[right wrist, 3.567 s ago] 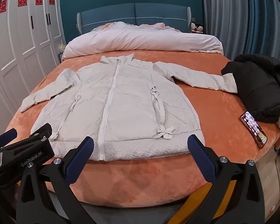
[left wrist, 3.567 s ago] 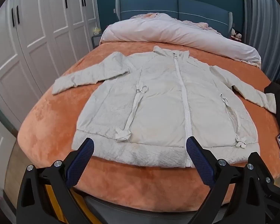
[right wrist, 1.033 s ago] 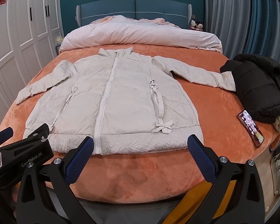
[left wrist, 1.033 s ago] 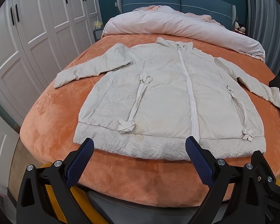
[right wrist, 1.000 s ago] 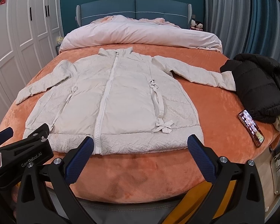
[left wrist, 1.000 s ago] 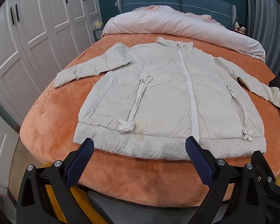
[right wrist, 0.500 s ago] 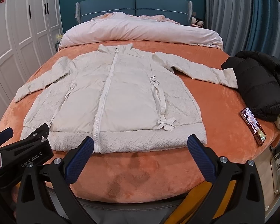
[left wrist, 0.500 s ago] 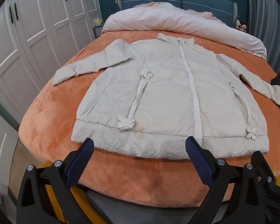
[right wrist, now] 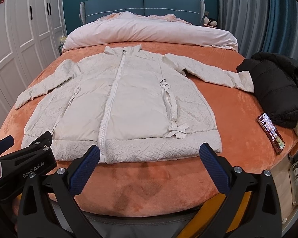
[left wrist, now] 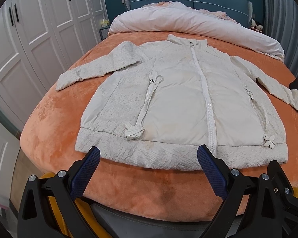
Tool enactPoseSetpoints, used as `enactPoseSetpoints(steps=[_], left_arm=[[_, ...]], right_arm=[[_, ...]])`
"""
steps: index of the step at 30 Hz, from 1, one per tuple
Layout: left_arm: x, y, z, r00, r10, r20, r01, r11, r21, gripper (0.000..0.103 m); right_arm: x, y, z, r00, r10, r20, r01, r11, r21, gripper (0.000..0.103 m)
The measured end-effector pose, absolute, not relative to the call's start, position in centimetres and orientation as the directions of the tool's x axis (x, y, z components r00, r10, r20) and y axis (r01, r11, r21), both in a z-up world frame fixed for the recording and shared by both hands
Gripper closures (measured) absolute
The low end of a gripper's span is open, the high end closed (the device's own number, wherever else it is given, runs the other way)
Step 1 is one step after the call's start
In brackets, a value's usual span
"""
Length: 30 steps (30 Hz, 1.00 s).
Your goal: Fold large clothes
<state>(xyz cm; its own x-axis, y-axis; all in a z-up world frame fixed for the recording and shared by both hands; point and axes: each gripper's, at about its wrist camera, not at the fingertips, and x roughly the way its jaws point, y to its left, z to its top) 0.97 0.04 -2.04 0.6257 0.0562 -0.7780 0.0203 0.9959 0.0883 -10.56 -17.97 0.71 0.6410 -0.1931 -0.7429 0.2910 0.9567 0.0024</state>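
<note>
A cream zip-up jacket (left wrist: 178, 103) lies flat and face up on the orange bed cover (left wrist: 53, 134), collar toward the headboard, both sleeves spread out. It also shows in the right wrist view (right wrist: 133, 103). My left gripper (left wrist: 148, 154) is open and empty, hovering just short of the hem, left of the zipper. My right gripper (right wrist: 149, 154) is open and empty just short of the hem, right of the zipper. The left gripper's body (right wrist: 23, 164) shows at the lower left of the right wrist view.
A black puffer jacket (right wrist: 276, 87) lies at the bed's right side, touching the right sleeve cuff. A phone (right wrist: 271, 131) lies near the right edge. A folded pink duvet (right wrist: 149, 33) lies by the headboard. White wardrobes (left wrist: 29, 29) stand on the left.
Both grippers have moved forward and a little higher over the bed's foot edge, so the jacket hem sits closer to the fingertips. Both stay open and the jacket has not moved.
</note>
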Motion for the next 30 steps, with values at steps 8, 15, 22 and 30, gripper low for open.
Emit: enactPoseSetpoints(steps=[8, 15, 22, 30], left_arm=[[6.2, 1.4, -1.6, 0.646, -0.007, -0.763, 0.012, 1.0, 0.001, 0.006], [14.3, 5.1, -2.3, 0.648, 0.046, -0.761, -0.083, 0.996, -0.011, 0.006], [19.0, 8.0, -4.5, 0.66, 0.131, -0.74, -0.201, 0.98, -0.006, 0.006], [22.4, 9.6, -9.2, 0.547, 0.135, -0.826, -0.244, 0.97, -0.003, 0.006]], right_arm=[[-6.3, -23.6, -1.0, 0.648, -0.13, -0.751, 0.252, 0.966, 0.05, 0.005], [0.2, -41.7, -3.1, 0.605, -0.219, -0.766, 0.49, 0.86, 0.142, 0.005], [5.0, -59.1, -7.9, 0.547, -0.234, -0.803, 0.724, 0.614, 0.315, 0.005], [7.6, -64.7, -12.2, 0.525, -0.242, -0.816, 0.826, 0.376, 0.42, 0.048]])
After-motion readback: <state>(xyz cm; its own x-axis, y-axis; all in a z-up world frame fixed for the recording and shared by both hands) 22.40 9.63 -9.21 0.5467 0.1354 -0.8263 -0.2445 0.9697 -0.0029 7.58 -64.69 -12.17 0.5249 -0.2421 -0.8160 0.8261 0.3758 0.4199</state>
